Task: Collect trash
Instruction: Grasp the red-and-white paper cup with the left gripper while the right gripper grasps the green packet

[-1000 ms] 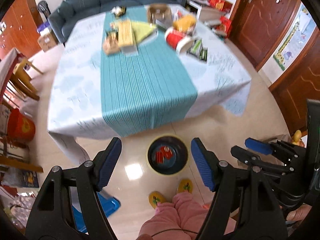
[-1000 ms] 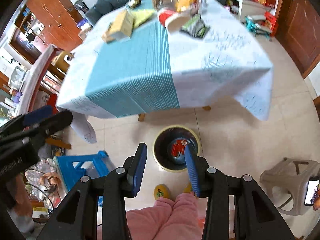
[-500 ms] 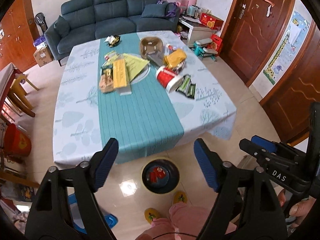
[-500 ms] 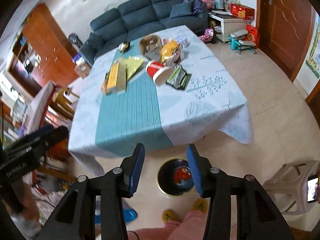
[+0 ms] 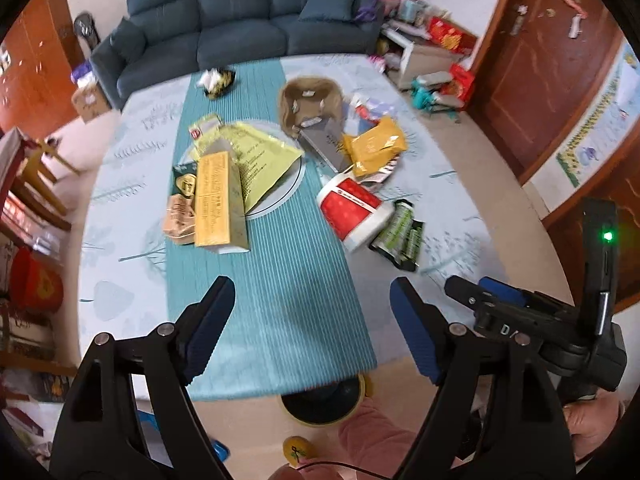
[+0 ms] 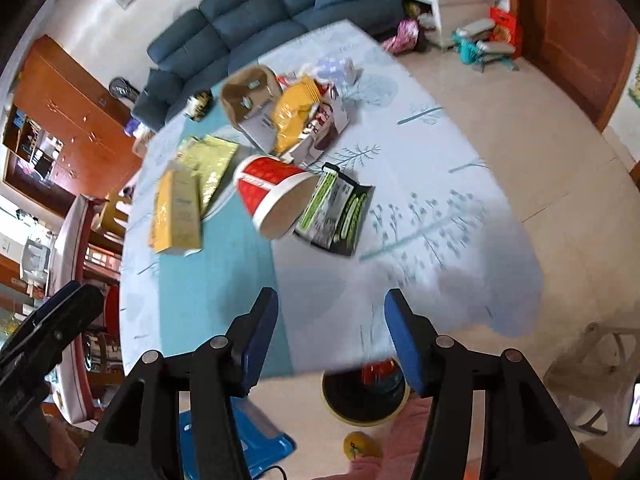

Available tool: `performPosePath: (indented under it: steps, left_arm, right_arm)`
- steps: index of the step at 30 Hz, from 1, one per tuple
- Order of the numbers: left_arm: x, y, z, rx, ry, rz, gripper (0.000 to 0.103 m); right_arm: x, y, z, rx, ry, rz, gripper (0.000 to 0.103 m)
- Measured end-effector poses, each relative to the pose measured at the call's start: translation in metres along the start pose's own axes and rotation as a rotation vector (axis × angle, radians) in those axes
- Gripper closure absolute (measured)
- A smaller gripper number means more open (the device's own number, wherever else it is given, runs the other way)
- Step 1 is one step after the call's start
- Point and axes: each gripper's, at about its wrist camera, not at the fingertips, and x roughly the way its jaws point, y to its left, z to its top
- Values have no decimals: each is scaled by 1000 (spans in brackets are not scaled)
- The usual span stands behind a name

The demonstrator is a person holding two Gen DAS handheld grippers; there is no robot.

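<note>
Trash lies on the table: a red and white paper bucket [image 5: 352, 210] [image 6: 276, 196] on its side, a green and black snack packet [image 5: 400, 236] [image 6: 338, 212], a yellow box [image 5: 218, 200] [image 6: 176, 210], an orange bag [image 5: 374, 148] [image 6: 296, 114] and a brown paper bowl [image 5: 310, 106] [image 6: 248, 94]. A dark bin [image 5: 324, 402] [image 6: 366, 394] with a red wrapper inside stands on the floor under the table's near edge. My left gripper [image 5: 310, 326] is open and empty above the teal runner. My right gripper [image 6: 330, 338] is open and empty over the near edge.
The table [image 5: 120, 184] has a pale cloth with a teal runner [image 5: 264, 288]. A dark sofa [image 5: 236, 12] stands behind it. A blue stool [image 6: 244, 436] and a grey stool [image 6: 588, 376] stand on the floor. A wooden door [image 5: 552, 64] is at right.
Both grippers have risen and tilted up from the bin on the floor toward the table top. The right gripper's jaws have opened wider. Both stay empty.
</note>
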Motion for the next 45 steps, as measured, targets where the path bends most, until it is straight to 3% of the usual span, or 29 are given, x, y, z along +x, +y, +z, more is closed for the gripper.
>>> performPosePath:
  steps: [6, 13, 18, 20, 22, 25, 36, 45]
  left_arm:
    - [63, 6, 30, -88, 74, 22, 26]
    - [100, 13, 42, -141, 119, 31, 25]
    - [119, 9, 52, -177, 152, 3, 22]
    - [127, 4, 58, -184, 165, -17, 21]
    - [135, 0, 63, -192, 178, -27, 21]
    - [149, -4, 70, -218, 200, -40, 20]
    - [201, 5, 72, -391, 263, -96, 20]
    - [218, -8, 79, -447, 279, -81, 22]
  right_arm:
    - [80, -13, 52, 54, 95, 28, 45]
    - [119, -5, 76, -15, 129, 31, 43]
    - [124, 8, 82, -159, 100, -53, 48]
    - [125, 10, 83, -205, 94, -74, 58]
    - [125, 7, 86, -233, 93, -77, 76]
    - [123, -5, 92, -236, 103, -49, 82]
    - [121, -30, 106, -279, 106, -26, 85]
    - [115, -33, 101, -299, 100, -16, 85]
